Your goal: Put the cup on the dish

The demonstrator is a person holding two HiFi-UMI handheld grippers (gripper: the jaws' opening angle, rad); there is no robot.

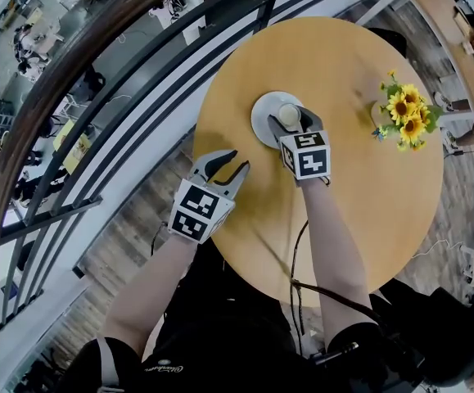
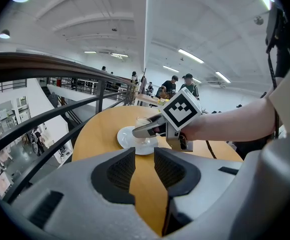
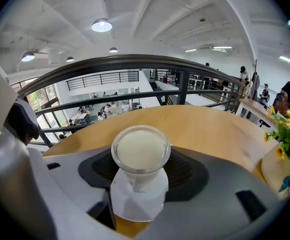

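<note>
A clear cup (image 1: 289, 115) of milky liquid stands over a white dish (image 1: 263, 121) at the far middle of the round wooden table (image 1: 359, 219). My right gripper (image 1: 291, 115) is shut on the cup, one pad on each side. In the right gripper view the cup (image 3: 140, 150) fills the gap of the right gripper (image 3: 142, 157), with the dish (image 3: 134, 204) right under its base. I cannot tell whether cup and dish touch. My left gripper (image 1: 241, 159) hovers open and empty over the table's left edge. The left gripper (image 2: 145, 154) faces the cup (image 2: 142, 122) and the dish (image 2: 127, 138).
A vase of sunflowers (image 1: 404, 117) stands at the table's right side, close to my right gripper's right flank (image 3: 285, 154). A dark curved railing (image 1: 138, 97) runs along the table's left, with a drop to a lower floor beyond. A thin cable (image 1: 295, 256) hangs by the right forearm.
</note>
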